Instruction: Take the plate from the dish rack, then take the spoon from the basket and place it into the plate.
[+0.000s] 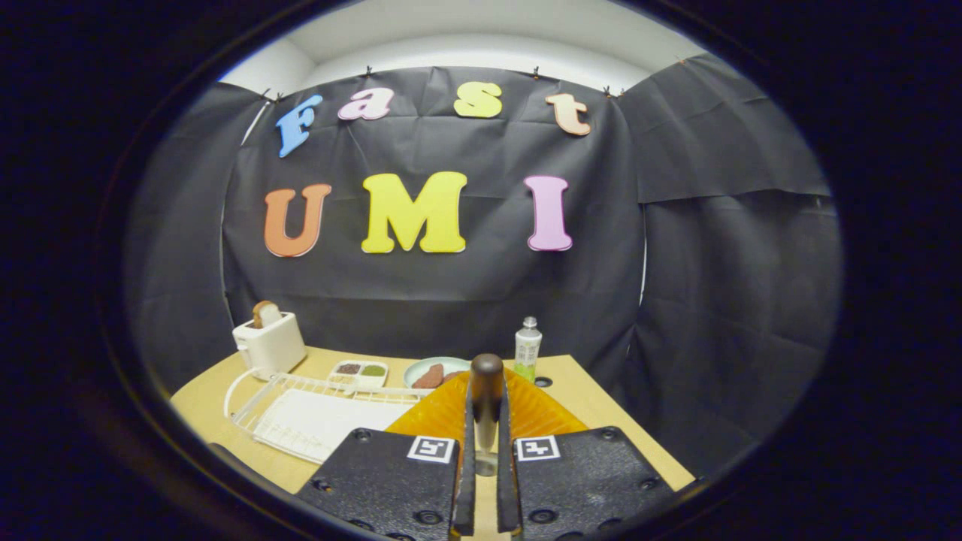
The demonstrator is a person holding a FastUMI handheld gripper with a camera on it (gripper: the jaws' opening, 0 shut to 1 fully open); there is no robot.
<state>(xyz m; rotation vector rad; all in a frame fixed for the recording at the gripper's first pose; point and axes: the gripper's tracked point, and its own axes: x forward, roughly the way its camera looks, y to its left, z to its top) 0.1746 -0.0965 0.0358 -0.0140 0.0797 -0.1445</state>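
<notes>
Spoon with dark wooden handle and metal stem (486,406) clamped upright between the fingers of the tool (486,481), narrowed to a slim gap around the stem. Ribbed amber translucent plate (443,412) just beyond the fingers, near the desk's front edge, beside the white wire dish rack (316,417) toward the left edge. Best lowered over the plate's middle and tilted toward flat before opening, kept low so nothing bounces out. White toaster (270,342) and small bottle (527,349) well clear at the back edge.
</notes>
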